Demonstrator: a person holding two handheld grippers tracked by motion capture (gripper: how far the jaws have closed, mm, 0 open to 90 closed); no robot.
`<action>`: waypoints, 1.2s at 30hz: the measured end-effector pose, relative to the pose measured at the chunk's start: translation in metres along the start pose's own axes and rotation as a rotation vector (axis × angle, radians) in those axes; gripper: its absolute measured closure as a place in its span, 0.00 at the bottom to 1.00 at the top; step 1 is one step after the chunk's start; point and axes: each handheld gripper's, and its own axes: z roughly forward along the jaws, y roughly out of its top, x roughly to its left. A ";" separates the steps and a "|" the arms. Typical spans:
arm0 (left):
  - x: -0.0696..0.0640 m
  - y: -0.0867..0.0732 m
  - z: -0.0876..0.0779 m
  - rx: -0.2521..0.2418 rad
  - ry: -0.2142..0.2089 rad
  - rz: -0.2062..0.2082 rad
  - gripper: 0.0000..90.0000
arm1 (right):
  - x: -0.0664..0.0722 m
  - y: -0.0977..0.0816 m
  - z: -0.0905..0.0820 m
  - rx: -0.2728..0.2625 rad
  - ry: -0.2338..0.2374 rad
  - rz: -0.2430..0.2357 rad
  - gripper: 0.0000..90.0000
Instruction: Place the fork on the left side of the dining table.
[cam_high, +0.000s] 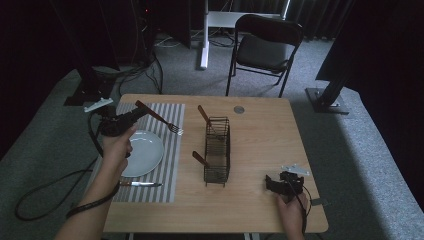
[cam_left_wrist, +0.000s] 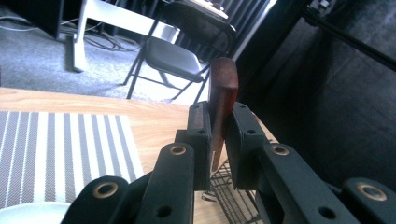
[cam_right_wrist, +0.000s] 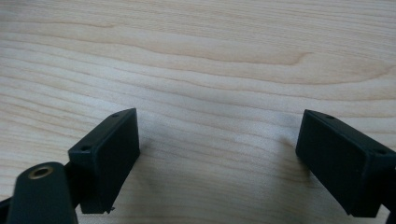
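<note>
l gripper (cam_high: 131, 116): clamped on fork (cam_high: 159, 118) handle, held over mat (cam_high: 172, 150), prob. for setting by plate (cam_high: 150, 150). r gripper (cam_high: 272, 184): jaws wide, empty, parked on table (cam_high: 260, 130).

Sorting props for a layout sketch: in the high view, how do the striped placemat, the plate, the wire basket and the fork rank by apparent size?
1. Striped placemat
2. Plate
3. Wire basket, narrower than the plate though about as long
4. Fork, held in the left gripper

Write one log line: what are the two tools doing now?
left tool: shut on fork, above striped mat | right tool: open, empty, over table
</note>
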 end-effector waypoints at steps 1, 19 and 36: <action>0.003 -0.001 0.000 -0.003 0.011 0.002 0.89 | 0.000 0.000 0.000 0.000 0.000 0.000 0.14; 0.058 -0.026 0.018 -0.066 0.094 -0.128 0.89 | 0.000 0.000 0.000 0.000 0.000 -0.002 0.14; 0.096 -0.032 0.030 -0.106 0.133 -0.215 0.89 | 0.000 0.000 0.000 0.000 0.000 -0.001 0.14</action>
